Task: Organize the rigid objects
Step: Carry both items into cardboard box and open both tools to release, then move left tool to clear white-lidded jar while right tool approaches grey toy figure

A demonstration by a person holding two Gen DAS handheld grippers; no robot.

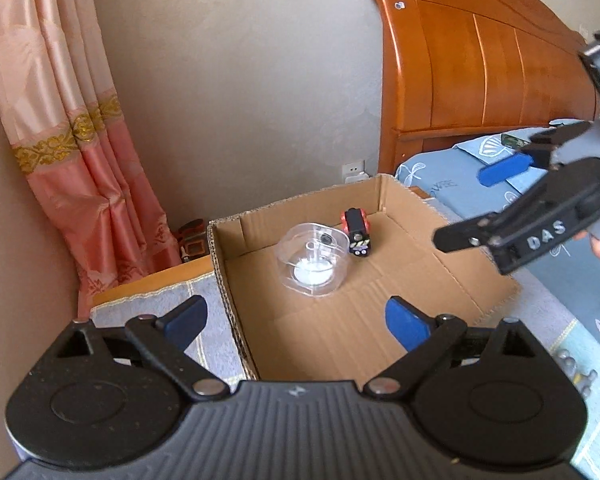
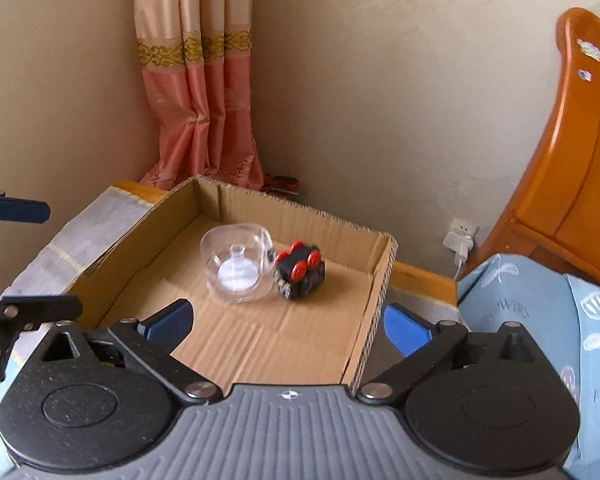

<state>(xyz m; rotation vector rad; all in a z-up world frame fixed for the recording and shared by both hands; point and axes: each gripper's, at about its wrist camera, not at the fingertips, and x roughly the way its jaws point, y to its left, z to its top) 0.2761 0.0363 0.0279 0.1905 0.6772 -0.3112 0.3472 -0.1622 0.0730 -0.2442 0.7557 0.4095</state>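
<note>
your left tongs [image 1: 296, 320]: spread, empty
your right tongs [image 2: 288, 320]: spread, empty
cardboard box [image 2: 374, 280]: clear container [image 2: 236, 268] touching toy car [image 2: 300, 274]

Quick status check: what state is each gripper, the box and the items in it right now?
Left gripper: open, nothing between the fingers.
Right gripper: open, holding nothing.
Cardboard box: open-topped, two items inside.
Clear plastic container: in the box, tipped on its side.
Toy car: in the box, wheels up, beside the container.

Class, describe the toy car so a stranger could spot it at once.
Find the open cardboard box beside the bed. Two things lie inside, touching: a clear plastic container and the toy car. The car is the small black one, overturned, red wheels up.
</note>
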